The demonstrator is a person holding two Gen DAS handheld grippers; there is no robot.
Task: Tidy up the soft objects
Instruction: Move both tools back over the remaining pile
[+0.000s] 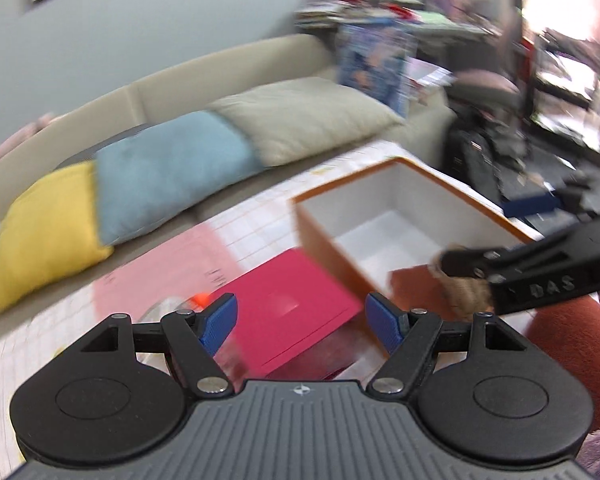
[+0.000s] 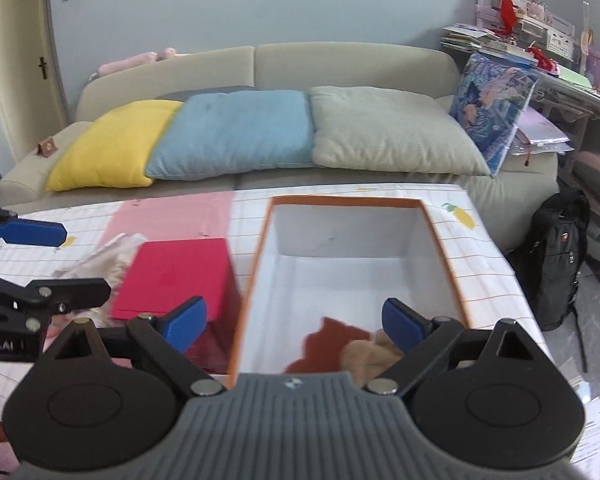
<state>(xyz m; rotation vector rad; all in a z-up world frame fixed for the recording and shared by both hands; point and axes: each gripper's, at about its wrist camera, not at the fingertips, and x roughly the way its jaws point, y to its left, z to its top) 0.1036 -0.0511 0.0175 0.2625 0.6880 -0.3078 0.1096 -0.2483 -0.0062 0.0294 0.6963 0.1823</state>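
My right gripper [image 2: 294, 326] hovers over the near end of the open box [image 2: 444, 256], fingers apart and empty. A tan and rust soft toy [image 2: 364, 350] lies inside at that end, likely dropped there for sorting. My left gripper [image 1: 300, 322], fingers also apart and empty, faces the pink lid [image 1: 296, 308] beside the box. A pale fluffy toy [image 2: 112, 256] waits on the table [image 2: 488, 256], probably next.

On the table [image 2: 480, 256] the open box [image 2: 440, 248] stood at about one o'clock from the right wrist camera, the flat lid [image 2: 172, 276] just beside it at eleven. A plush toy [image 2: 368, 354] lay in the box's near end — at five o'clock. Behind the table ran the sofa [image 2: 340, 64], three cushions [image 2: 236, 136] side by side on its seat, a backpack [image 2: 556, 256] on the floor at three o'clock.
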